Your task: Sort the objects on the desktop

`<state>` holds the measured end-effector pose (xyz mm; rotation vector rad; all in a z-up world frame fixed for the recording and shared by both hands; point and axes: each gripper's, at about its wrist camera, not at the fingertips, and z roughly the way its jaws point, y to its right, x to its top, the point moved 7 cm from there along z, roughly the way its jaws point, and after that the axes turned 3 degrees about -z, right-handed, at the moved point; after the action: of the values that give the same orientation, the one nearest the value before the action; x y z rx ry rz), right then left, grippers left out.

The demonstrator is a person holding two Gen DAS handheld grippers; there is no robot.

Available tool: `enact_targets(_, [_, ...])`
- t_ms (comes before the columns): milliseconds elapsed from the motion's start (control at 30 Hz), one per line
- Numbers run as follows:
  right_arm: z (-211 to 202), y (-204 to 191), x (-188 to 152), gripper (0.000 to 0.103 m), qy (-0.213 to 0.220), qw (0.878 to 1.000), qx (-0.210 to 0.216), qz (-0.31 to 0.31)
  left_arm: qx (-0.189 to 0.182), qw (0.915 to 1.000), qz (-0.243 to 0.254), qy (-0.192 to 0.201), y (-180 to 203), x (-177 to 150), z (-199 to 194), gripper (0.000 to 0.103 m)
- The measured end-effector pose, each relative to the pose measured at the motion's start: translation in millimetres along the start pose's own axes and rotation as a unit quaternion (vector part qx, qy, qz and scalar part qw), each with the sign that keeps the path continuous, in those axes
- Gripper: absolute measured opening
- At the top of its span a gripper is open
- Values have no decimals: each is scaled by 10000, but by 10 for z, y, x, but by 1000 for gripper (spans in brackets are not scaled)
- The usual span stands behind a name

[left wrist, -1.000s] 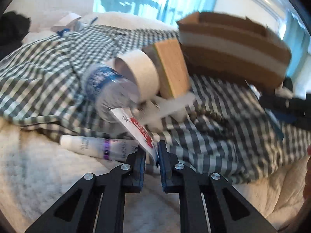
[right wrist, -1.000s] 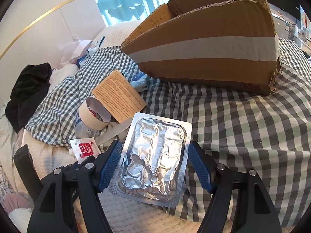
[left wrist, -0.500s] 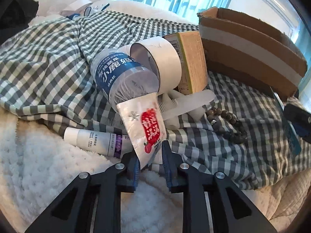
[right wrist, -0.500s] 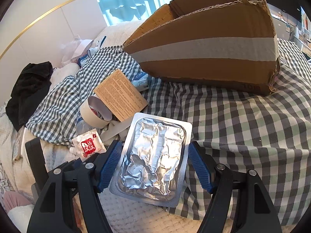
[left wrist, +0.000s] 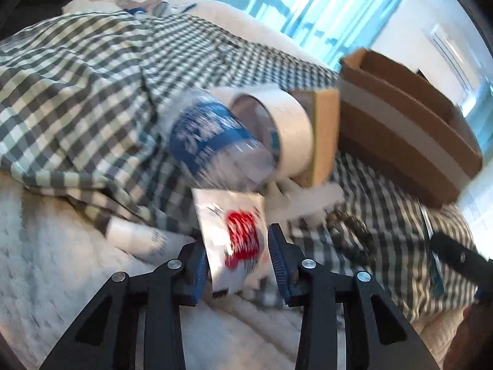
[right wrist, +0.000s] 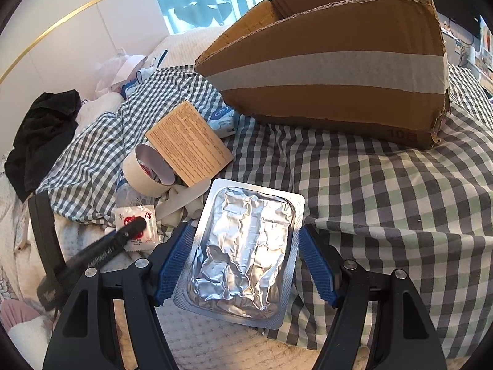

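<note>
My left gripper (left wrist: 238, 256) has opened around a white sachet with a red print (left wrist: 235, 237), which stands loose between the fingers; the sachet also shows in the right wrist view (right wrist: 135, 226). My right gripper (right wrist: 243, 256) is shut on a silver foil blister pack (right wrist: 243, 256) and holds it above the checked cloth (right wrist: 385, 203). A cardboard box with a white tape band (right wrist: 332, 64) stands behind; it also shows in the left wrist view (left wrist: 406, 132).
A pile lies on the cloth: a water bottle with a blue label (left wrist: 212, 141), a tape roll (left wrist: 277, 123), a tan booklet (right wrist: 188, 141), a white tube (left wrist: 138, 234), dark beads (left wrist: 354, 231). A white quilt (left wrist: 61, 262) lies in front.
My left gripper has opened, and the sachet it pinched now sits loose between the fingers. The left view has shifted and blurred. My right gripper holds still with the blister pack.
</note>
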<state>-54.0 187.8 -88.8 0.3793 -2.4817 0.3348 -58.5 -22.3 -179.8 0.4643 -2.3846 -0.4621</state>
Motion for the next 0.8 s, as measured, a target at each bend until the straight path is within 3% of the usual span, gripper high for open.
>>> enact_targets(33, [5,0,-2,71,-13,10000,-3,1,-4,10000,-30,-15,-35,16,15,27])
enact_targets(67, [10,2,-6,71,-24,10000,8,7,1,10000,-87,-46,-71,28,37,23])
enact_targets(167, [12,-4,2,71,-23,10000,18,-2,-159,9993,-327,-28,-136,25,-8,18])
enact_targets(233, [-3,-2,13,71,42,10000,30,-17,-170,9996,-230,67,-83,14,-102,14])
enact_targets(367, [-87,-6,39,71,237,9997,89,-64,-36,9989,227,399,107,79,-317,14])
enact_targets(467, [-195,-31,52,71,416,9990,85,-169,-130,9967,441,667,245,170,-502,14])
enact_targets(567, [-286,-70,60,71,568,9980,48,-282,-263,9956,521,732,315,183,-590,14])
enact_targets(667, [-346,-94,52,71,675,9971,11,-356,-152,9943,669,816,325,154,-667,14])
enact_targets(800, [-371,-103,42,71,686,9968,-32,-397,-230,9971,670,290,305,5,-511,16])
